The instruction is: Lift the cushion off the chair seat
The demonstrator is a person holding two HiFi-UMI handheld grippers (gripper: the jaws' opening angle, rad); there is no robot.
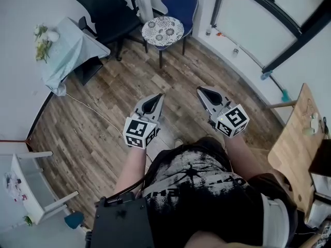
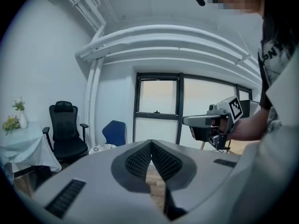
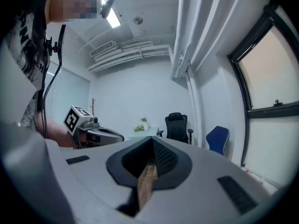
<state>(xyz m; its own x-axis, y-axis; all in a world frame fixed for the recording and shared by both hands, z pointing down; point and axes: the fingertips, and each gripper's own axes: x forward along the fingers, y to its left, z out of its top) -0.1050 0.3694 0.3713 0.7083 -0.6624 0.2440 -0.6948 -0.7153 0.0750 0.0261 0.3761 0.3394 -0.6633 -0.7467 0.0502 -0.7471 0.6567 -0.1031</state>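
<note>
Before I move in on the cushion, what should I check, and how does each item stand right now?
1. Cushion lying on the seat of the blue chair, in sight: ok.
2. Left gripper empty: ok, nothing between its jaws.
3. Right gripper empty: ok.
4. Jaws open for a grasp: not ok, both pairs are shut.
5. Grippers at the cushion: not ok, both are held well short of it, with wood floor in between.
6. Cushion loose, not tied to the seat: cannot tell from here.
</note>
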